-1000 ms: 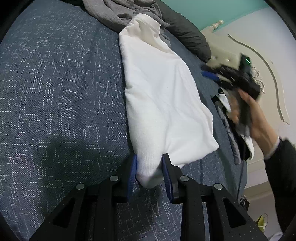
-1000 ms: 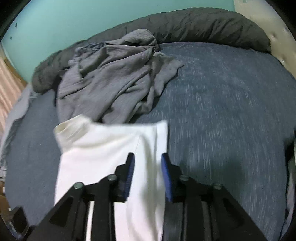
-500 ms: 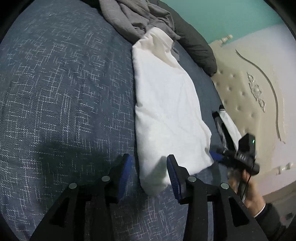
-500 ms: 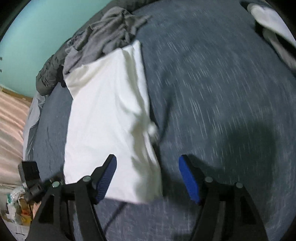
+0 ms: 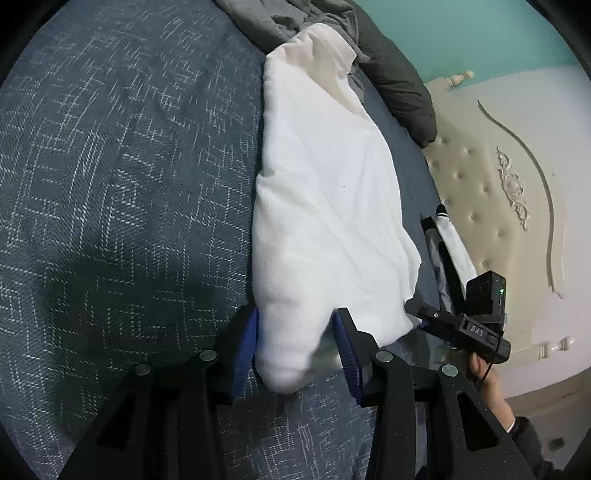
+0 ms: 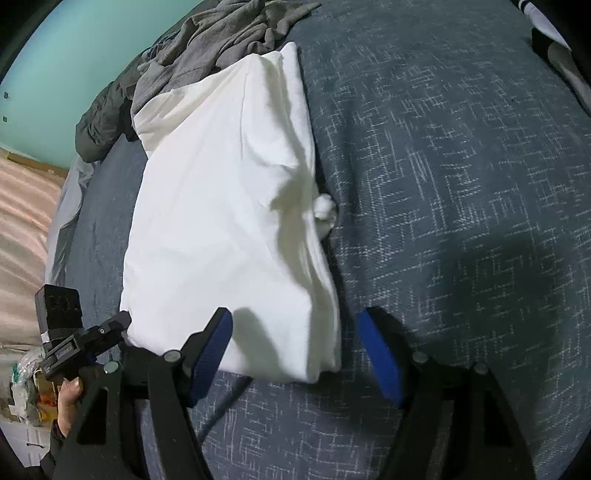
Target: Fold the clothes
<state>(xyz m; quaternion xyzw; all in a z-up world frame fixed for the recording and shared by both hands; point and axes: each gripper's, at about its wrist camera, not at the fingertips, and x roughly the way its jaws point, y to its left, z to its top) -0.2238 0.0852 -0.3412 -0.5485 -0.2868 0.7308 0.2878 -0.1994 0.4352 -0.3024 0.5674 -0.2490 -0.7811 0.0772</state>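
- "DAS" in pale letters on the black bar of the right gripper (image 5: 424,317), at about four o'clock in the left wrist view.
- No other text, number or sign readable anywhere.

A bed (image 5: 110,184) with a dark blue patterned cover stands against a teal wall (image 5: 461,33), beside a cream tufted headboard (image 5: 480,192).

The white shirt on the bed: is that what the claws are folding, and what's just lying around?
Part of the job:
white shirt
left claw, corner between its pads
right claw, open at the other corner

Just lying about:
crumpled grey clothes
dark pillow
blue bedspread
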